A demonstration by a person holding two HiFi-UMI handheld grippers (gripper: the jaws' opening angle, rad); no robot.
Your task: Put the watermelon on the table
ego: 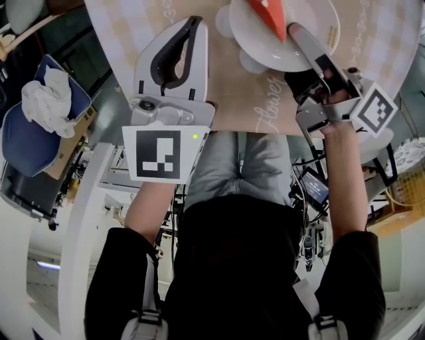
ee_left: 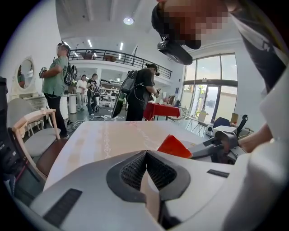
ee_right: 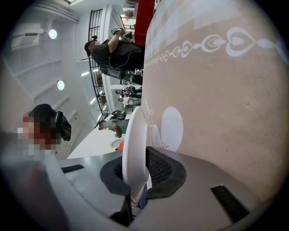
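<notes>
1. Sitting on a white plate point(ego: 262, 52): watermelon point(ego: 267, 14), a red wedge with a sharp tip.
2. Right gripper point(ego: 297, 33) clamped on plate rim, over the table point(ego: 246, 99).
3. Left gripper point(ego: 194, 30) jaws together, empty.

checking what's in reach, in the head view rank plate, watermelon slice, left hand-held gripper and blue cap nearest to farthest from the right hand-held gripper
1. plate: rim clamped in the right hand-held gripper, top right.
2. watermelon slice: on that plate, just left of the jaws.
3. left hand-held gripper: over the table, further left.
4. blue cap: off the table, far left.
</notes>
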